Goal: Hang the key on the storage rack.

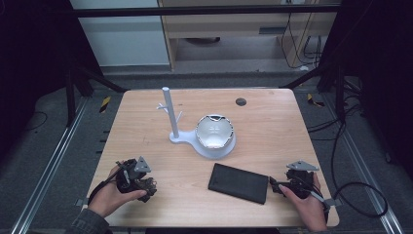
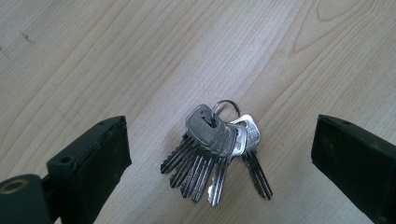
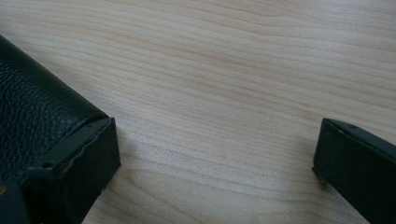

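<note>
A bunch of several silver keys (image 2: pixel 212 149) on a ring lies flat on the wooden table (image 1: pixel 272 126). My left gripper (image 2: pixel 222 140) is open and low over it, one jaw on either side of the keys, touching nothing. In the high view the left gripper (image 1: pixel 148 184) sits near the front left of the table. A black leather case (image 1: pixel 238 183) lies at the front centre-right. My right gripper (image 1: pixel 275 185) is open at its right end. The case (image 3: pixel 32 107) lies beside the left finger (image 3: pixel 88 154), and bare wood shows between the jaws.
A white stand (image 1: pixel 181 138) with an upright pegged pole (image 1: pixel 169 109) occupies the table's middle. A white bowl-shaped object (image 1: pixel 214 130) rests on its round dish. A dark round hole (image 1: pixel 240 102) marks the far side. Cables trail on the floor at right.
</note>
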Available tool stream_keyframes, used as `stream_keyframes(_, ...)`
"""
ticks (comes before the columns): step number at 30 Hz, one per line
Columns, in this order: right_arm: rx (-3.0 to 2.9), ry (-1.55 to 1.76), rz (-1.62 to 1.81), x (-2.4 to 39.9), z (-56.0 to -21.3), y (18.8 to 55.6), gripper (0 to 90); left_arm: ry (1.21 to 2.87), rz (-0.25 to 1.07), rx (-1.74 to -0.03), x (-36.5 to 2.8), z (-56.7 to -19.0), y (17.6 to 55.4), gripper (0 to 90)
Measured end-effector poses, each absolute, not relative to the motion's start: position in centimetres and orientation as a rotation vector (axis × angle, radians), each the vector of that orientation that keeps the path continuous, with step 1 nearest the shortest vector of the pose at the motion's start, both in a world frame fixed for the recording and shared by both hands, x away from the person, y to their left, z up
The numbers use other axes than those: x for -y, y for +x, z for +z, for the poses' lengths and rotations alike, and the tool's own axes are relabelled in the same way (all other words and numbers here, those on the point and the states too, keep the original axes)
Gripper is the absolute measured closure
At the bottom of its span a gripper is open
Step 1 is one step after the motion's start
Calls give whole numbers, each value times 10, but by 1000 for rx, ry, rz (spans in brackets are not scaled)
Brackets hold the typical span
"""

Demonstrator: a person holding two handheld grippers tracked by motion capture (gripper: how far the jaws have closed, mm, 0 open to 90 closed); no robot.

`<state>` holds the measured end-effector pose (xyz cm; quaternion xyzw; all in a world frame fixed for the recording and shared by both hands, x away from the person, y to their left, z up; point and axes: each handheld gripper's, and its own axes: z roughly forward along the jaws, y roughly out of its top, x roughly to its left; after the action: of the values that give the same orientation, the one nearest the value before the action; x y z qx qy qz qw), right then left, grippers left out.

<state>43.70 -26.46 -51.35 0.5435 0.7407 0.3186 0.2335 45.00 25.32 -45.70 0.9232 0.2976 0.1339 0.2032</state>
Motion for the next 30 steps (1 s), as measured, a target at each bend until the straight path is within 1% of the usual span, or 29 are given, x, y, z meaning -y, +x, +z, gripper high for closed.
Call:
stream_keyframes(6, -2035, 1491, 875, 265, -514, 437, 7, 2596, 346, -861, -256, -458, 453, 70)
stream_keyframes(7, -2037, 1488, 874, 265, -514, 437, 7, 2595, 323, -875, -258, -459, 455, 87)
stream_keyframes(11, -2037, 1495, 879, 265, -513, 436, 7, 2592, 323, -898, -262, -458, 457, 121)
stream_keyframes(13, -2037, 1490, 875, 265, -514, 437, 7, 2594, 312, -892, -263, -457, 457, 155)
stream_keyframes(14, -2037, 1490, 875, 265, -514, 437, 7, 2594, 312, -888, -263, -457, 456, 155)
stream_keyframes(17, -2038, 1488, 875, 265, -514, 437, 7, 2594, 304, -877, -263, -456, 456, 234)
stream_keyframes(19, -2038, 1488, 875, 265, -514, 437, 7, 2598, 313, -880, -264, -456, 457, 269)
stream_keyframes(20, -2039, 1487, 875, 265, -514, 437, 7, 2596, 316, -894, -264, -456, 458, 269)
stream_keyframes(22, -2039, 1487, 875, 265, -514, 437, 7, 2607, 309, -883, -263, -457, 459, 351)
stream_keyframes(24, -2039, 1492, 878, 265, -513, 436, 7, 2622, 310, -870, -262, -458, 458, 376)
stream_keyframes(25, -2039, 1492, 878, 265, -513, 436, 7, 2622, 310, -870, -262, -458, 458, 408)
stream_keyframes(26, -2039, 1487, 875, 265, -514, 437, 7, 2638, 314, -855, -261, -459, 458, 408)
stream_keyframes(27, -2039, 1493, 878, 265, -513, 436, 7, 2648, 305, -851, -260, -460, 458, 432)
stream_keyframes(28, -2039, 1493, 878, 265, -513, 436, 7, 2648, 305, -851, -260, -460, 458, 433)
stream_keyframes(30, -2039, 1487, 875, 265, -513, 437, 7, 2656, 309, -855, -262, -463, 459, 467)
